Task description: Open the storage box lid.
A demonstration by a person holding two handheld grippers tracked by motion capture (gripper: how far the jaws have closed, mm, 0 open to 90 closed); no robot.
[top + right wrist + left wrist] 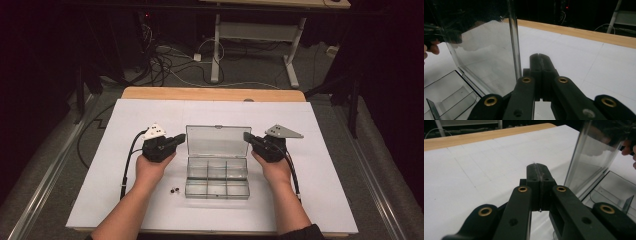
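Box: a clear compartment box (217, 176) sits mid-tabletop (125, 200) between the two hands, its lid (218, 141) standing upright at the back edge.
Lid: seen edge-on in the left gripper view (596, 155) and in the right gripper view (484, 52); my guess is it stands open so the compartments can be reached from above.
Left tool: the left tool (181, 139) has its jaws pressed together on nothing; its tip is just beside the lid's left edge, and I cannot tell if it touches.
Right tool: the right tool (248, 136) is likewise closed and empty, its tip near the lid's right edge.
Why so: both tips point inward at the lid from either side, which looks like steadying or readying to swing it.
Small parts: two dark bits (174, 190) lie on the tabletop just left of the box front, apart from it, perhaps waiting to go in.
Compartments: they look empty.
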